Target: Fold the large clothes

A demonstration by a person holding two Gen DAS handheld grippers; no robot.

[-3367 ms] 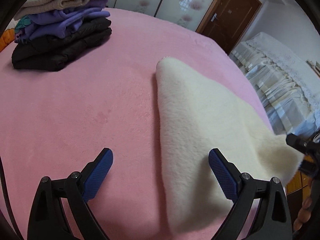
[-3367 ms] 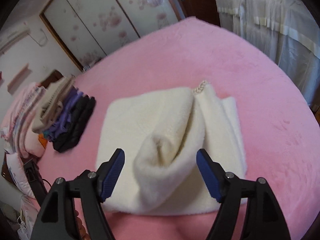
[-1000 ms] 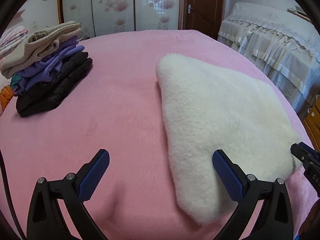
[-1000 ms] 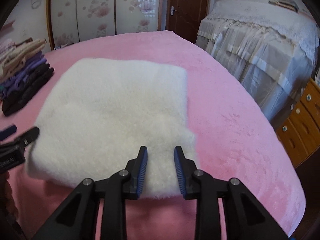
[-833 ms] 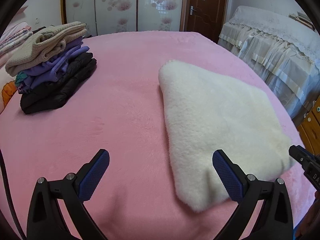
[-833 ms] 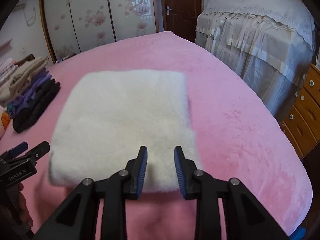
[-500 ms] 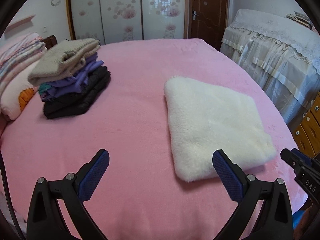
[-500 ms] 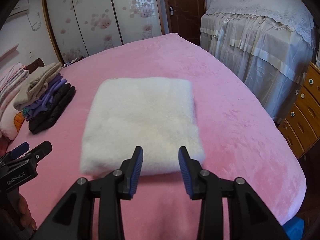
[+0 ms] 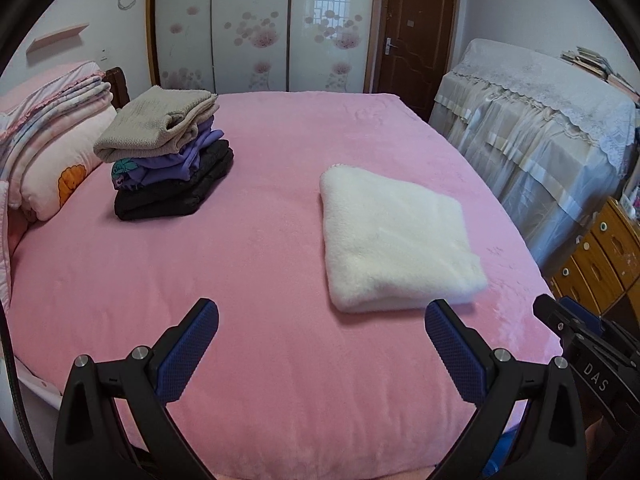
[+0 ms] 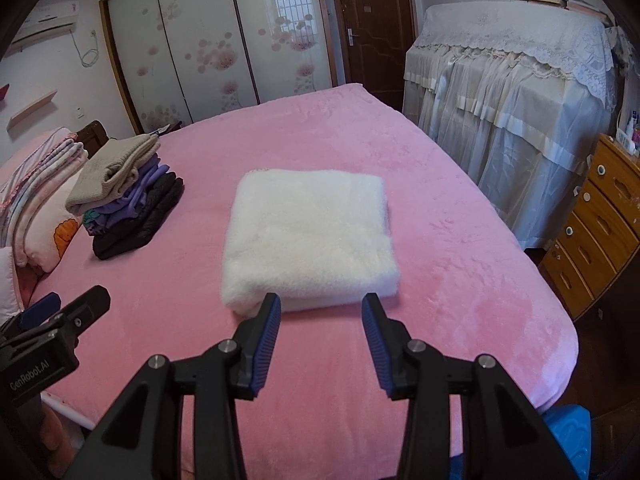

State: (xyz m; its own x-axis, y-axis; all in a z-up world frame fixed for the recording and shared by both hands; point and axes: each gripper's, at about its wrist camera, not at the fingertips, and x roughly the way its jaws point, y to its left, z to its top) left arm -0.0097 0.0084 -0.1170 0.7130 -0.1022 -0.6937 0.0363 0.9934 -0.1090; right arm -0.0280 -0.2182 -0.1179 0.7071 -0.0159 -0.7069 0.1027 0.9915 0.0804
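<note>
**Fold looks done on the white fleece; both tools empty and clear of it**

Left to right across the bed:

- Pillow (image 9: 48, 160) and folded quilt at the far left edge, by the headboard. Not part of the job as far as I can tell.
- Stack of folded clothes (image 9: 168, 156) on the left half of the bed (image 9: 280, 208): beige knit on top, purple in the middle, black at the bottom. Reads as finished output.
- Left tool (image 9: 322, 344): fingers spread wide, nothing between them, hovering over bare pink cover near the foot of the bed. Not touching any fabric.
- White fleece garment (image 10: 310, 240): lies on the right-centre of the bed, well apart from the stack. Compact, roughly square, several layers visible along the near edge. No sleeve or loose flap showing from either view. Far side of it is not visible, so can't rule out a stray bit there.
- Right tool (image 10: 321, 316): fingers parted, gap narrower than the left's, holding nothing. Tips sit just short of the fleece's near edge; looks apart, not in contact.
- Covered furniture and wooden drawers to the right of the bed, irrelevant.

Status, my read: folding on this piece is complete. Possibly left: moving it onto the stack, if that's wanted. No unfolded clothes in view, so no obvious next item.
</note>
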